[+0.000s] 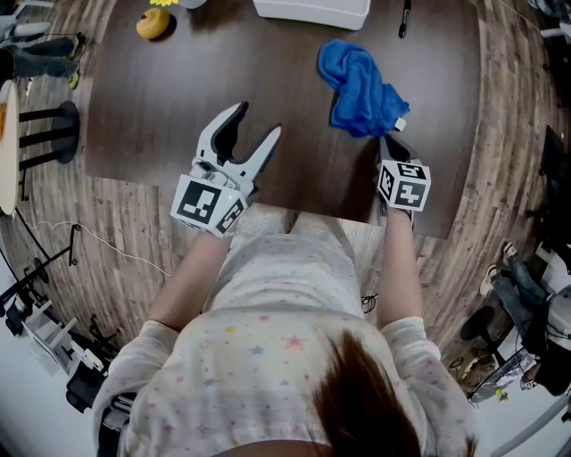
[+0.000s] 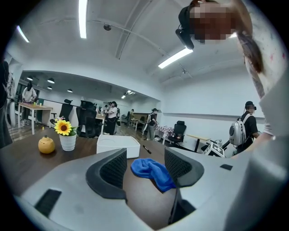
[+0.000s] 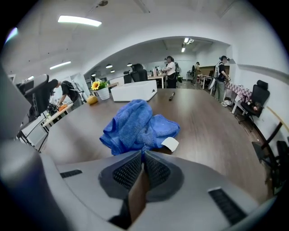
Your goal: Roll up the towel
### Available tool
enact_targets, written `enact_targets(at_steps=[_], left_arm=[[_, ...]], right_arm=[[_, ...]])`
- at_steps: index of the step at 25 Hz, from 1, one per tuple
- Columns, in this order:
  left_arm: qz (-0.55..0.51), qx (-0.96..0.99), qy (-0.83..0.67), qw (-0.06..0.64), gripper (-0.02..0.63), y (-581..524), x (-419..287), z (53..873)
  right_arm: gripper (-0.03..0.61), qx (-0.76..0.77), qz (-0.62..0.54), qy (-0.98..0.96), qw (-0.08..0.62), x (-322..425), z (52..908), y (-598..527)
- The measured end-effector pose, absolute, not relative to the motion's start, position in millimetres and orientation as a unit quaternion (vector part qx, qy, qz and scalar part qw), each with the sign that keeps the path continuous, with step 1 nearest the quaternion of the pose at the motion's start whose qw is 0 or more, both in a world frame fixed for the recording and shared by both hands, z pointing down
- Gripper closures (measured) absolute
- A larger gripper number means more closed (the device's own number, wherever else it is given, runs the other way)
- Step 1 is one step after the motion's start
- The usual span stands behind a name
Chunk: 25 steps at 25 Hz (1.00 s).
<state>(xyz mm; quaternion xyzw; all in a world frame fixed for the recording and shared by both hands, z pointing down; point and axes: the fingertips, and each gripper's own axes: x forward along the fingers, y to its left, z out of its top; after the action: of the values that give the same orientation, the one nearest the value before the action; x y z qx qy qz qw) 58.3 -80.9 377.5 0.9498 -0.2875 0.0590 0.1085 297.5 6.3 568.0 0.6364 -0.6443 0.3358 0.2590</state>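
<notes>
We see the towel lying crumpled on the right part of the table, not far from a white box and a pen. The right gripper is at the near edge of the towel, and its jaws are pressed together on a small fold of the cloth, beside a white label. The left gripper is over the near part of the table, apart from the towel, with jaws spread wide and nothing between them.

Towel on table, before box
</notes>
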Motion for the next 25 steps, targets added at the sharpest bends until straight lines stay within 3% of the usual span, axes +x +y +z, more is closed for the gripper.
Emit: enact_targets(at_steps=[16, 25], left_arm=[[0.09, 0.987, -0.095, 0.092, 0.37, -25.9, 122.3, 386.1], [0.122, 0.992, -0.006, -0.004, 0.373, -21.0, 153.3, 368.0]], right_arm=[[0.563, 0.56, 0.234, -0.779, 0.157, 205.1, 419.0, -19.9], [0.563, 0.483, 0.198, -0.839, 0.155, 148.0, 351.4, -30.6]])
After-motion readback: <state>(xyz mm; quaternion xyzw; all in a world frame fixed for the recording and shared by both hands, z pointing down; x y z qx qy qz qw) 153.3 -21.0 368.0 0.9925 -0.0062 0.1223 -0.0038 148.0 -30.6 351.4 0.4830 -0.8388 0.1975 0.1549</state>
